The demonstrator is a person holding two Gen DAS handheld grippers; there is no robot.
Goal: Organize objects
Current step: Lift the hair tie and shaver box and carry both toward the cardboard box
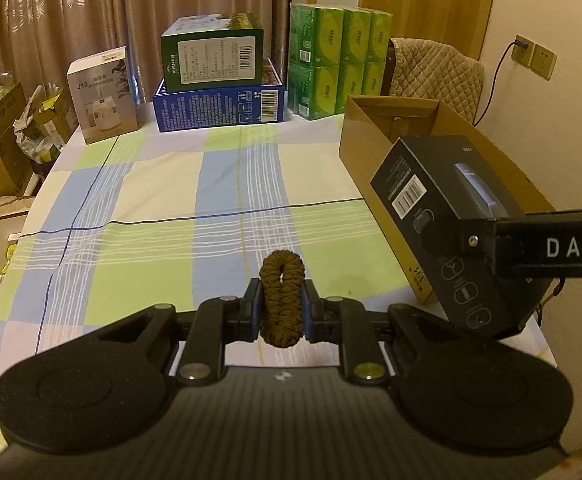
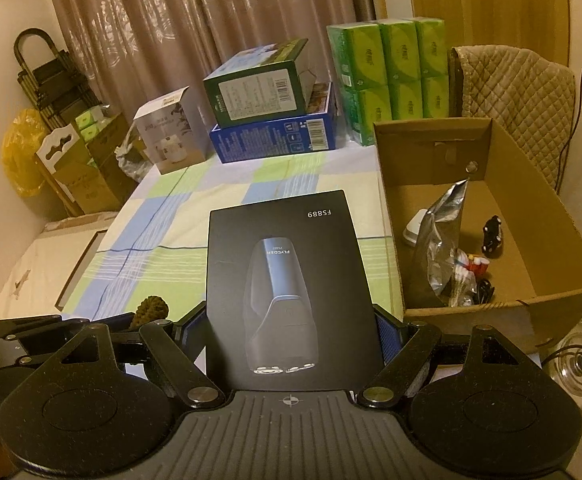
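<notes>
Two items are in hand, both lifted clear of the checked tablecloth [image 1: 171, 200]. The left gripper [image 1: 281, 304] has its jaws pressed together on a brown braided hair tie [image 1: 282, 292], pinched across its middle so the loop stands upright between the blue pads. The right gripper [image 2: 293, 332] has its jaws wide, clamped on the two long side edges of a black shaver box [image 2: 287, 280], which tilts up and away from the camera. In the left view the same box hangs just beside the near left wall of the open cardboard box [image 2: 531, 184] on the right of the table.

Handling, as a judgement: the hair tie looks soft, light and squashy, so any pinch holds and nothing can break; it may cling to the pads on release. The shaver box is stiff card with a smooth, matte, possibly slick face, likely moderate weight if the shaver is inside. The side-edge grip near its lower end leaves a long part overhanging, so it could pivot or slide; a hold nearer mid-length would be steadier.

The cardboard box already holds a silver foil bag [image 2: 443, 240], a small black toy car [image 2: 493, 234] and other bits too small to tell. Free floor remains at its far end, probably the drop spot.
</notes>
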